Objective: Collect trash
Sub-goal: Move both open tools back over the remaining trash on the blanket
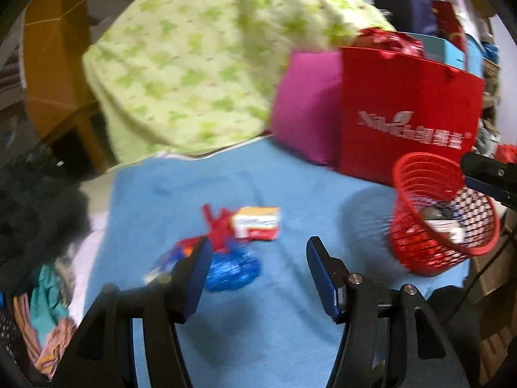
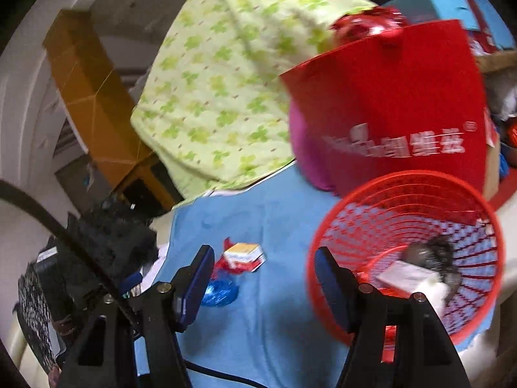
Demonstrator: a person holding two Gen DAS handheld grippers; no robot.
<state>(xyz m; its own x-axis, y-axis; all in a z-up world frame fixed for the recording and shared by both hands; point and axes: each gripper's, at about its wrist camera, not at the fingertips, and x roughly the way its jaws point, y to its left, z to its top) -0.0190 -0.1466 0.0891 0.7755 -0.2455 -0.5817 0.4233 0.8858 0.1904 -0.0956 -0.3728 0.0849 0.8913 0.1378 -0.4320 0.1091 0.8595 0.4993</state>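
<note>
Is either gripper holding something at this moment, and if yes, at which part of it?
Nothing is held. The left gripper and the right gripper both stand open, with only the blue cloth showing between their fingers.

We see a red basket with holes in its sides, standing near the right edge of the blue cloth. Inside it lie a white box and a dark crumpled thing. Out in the middle of the cloth lie a small orange and white box, a red scrap touching it, and a shiny blue wrapper just beside them.
</note>
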